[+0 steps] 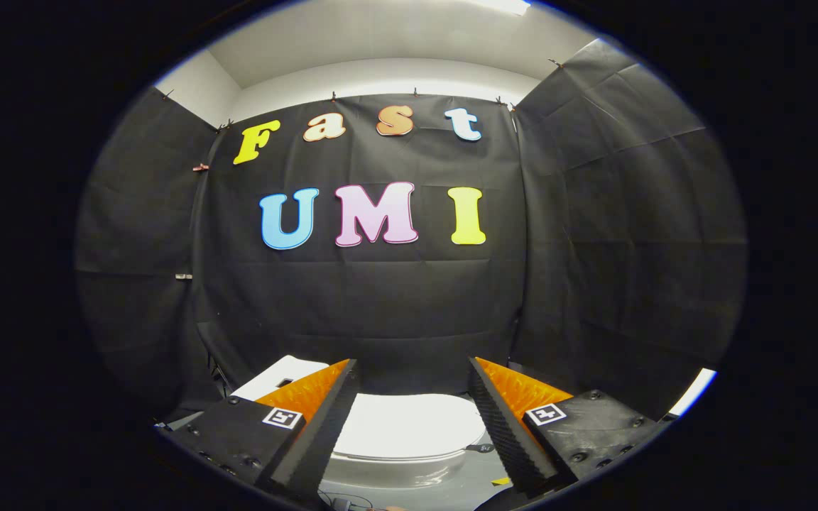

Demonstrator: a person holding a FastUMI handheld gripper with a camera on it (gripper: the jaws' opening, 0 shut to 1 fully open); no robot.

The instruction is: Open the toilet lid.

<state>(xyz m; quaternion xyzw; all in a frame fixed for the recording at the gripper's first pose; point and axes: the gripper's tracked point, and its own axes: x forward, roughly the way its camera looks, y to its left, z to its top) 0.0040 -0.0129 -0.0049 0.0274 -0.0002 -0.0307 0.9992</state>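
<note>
Black cloth walls back the shut toilet lid (409, 424), partly hidden between the wide-open, empty gripper (412, 369).

The camera rides on the claw (412, 369), looking forward along its spread, empty fingers toward the far cloth wall (380, 305). It sits above and near the closed toilet lid (409, 424), seen between the fingers.

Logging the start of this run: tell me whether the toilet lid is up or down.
Down. The toilet lid lies flat as a closed white oval over the bowl, seen between the open gripper fingers, which touch nothing.
</note>
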